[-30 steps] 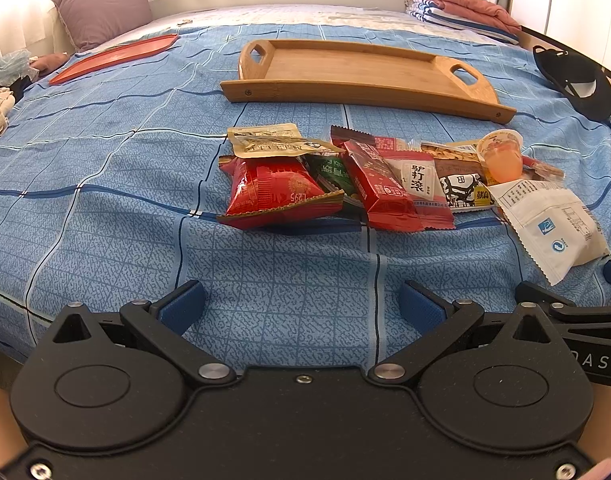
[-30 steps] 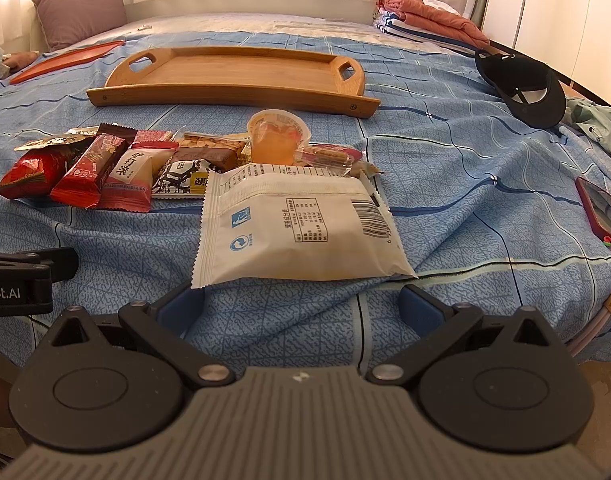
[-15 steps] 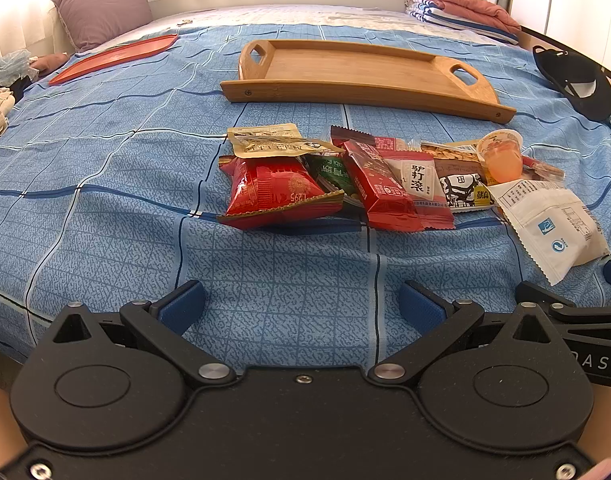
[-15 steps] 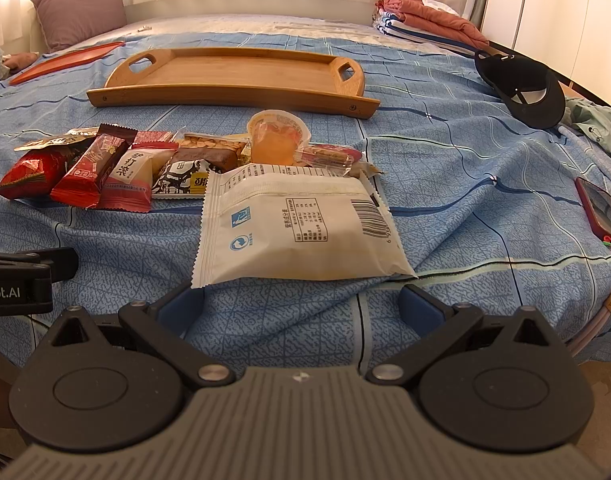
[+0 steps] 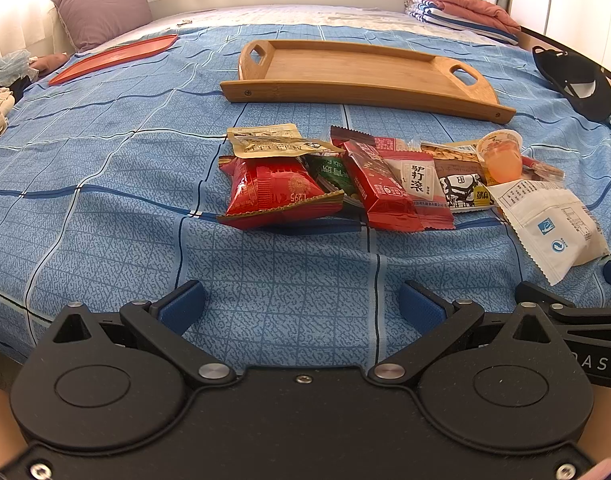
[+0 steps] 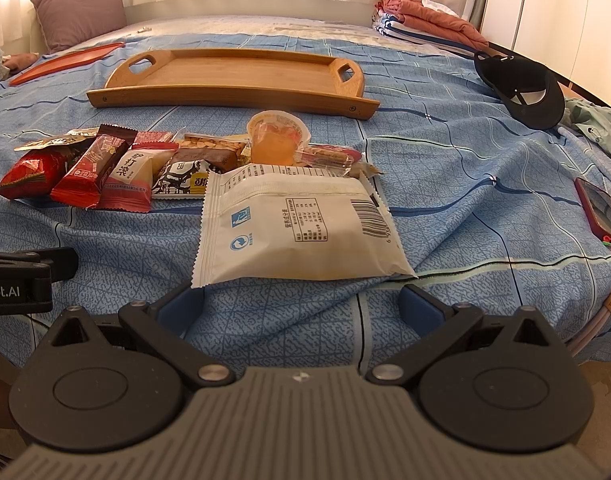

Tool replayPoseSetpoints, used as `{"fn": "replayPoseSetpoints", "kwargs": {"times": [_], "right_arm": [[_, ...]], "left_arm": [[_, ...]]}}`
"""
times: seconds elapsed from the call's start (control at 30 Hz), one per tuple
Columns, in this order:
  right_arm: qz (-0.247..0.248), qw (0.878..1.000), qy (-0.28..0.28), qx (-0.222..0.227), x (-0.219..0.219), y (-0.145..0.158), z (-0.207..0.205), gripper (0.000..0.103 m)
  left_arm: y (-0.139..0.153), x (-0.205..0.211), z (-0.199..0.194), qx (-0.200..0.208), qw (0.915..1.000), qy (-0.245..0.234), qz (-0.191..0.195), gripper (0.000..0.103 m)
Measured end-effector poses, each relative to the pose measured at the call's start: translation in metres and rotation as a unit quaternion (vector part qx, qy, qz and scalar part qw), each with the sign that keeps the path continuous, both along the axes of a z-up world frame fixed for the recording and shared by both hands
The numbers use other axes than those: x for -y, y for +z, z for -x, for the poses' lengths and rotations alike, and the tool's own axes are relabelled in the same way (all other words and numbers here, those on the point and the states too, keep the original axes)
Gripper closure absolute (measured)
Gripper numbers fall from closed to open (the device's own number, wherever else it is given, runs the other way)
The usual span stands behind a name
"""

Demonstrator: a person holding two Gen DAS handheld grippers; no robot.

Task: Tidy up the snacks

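Several snack packets lie in a row on the blue bedspread: a red puffed bag, a red bar, an orange jelly cup and a white packet, also in the left wrist view. An empty wooden tray lies beyond them, also in the right wrist view. My left gripper is open and empty, short of the red bag. My right gripper is open and empty, just short of the white packet's near edge.
A red tray and a purple pillow lie at the far left. A black cap and folded clothes are at the far right. A red phone lies near the right bed edge.
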State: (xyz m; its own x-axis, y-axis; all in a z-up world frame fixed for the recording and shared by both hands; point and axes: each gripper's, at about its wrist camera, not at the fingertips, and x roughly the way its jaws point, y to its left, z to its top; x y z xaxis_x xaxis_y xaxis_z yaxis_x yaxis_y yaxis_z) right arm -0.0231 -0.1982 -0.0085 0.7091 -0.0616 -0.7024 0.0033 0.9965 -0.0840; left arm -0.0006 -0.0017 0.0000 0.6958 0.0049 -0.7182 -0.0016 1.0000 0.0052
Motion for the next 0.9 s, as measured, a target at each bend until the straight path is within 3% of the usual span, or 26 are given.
{"fn": "replayPoseSetpoints", "kwargs": {"times": [0.5,0.63,0.9], "right_arm": [[-0.005,1.0,-0.003,0.031,0.001,-0.001,0.006,0.0],[-0.007,0.998,-0.008,0.057,0.001,-0.006,0.012,0.0],[-0.02,0.996,-0.012,0.091,0.005,-0.001,0.022,0.0]], "left_arm": [[-0.001,0.001,0.003,0.018,0.9996,-0.017,-0.013,0.0],[-0.002,0.005,0.007,0.032,0.9988,-0.02,-0.032,0.0],[0.006,-0.001,0.009,0.042,0.9984,-0.022,-0.03,0.0]]}}
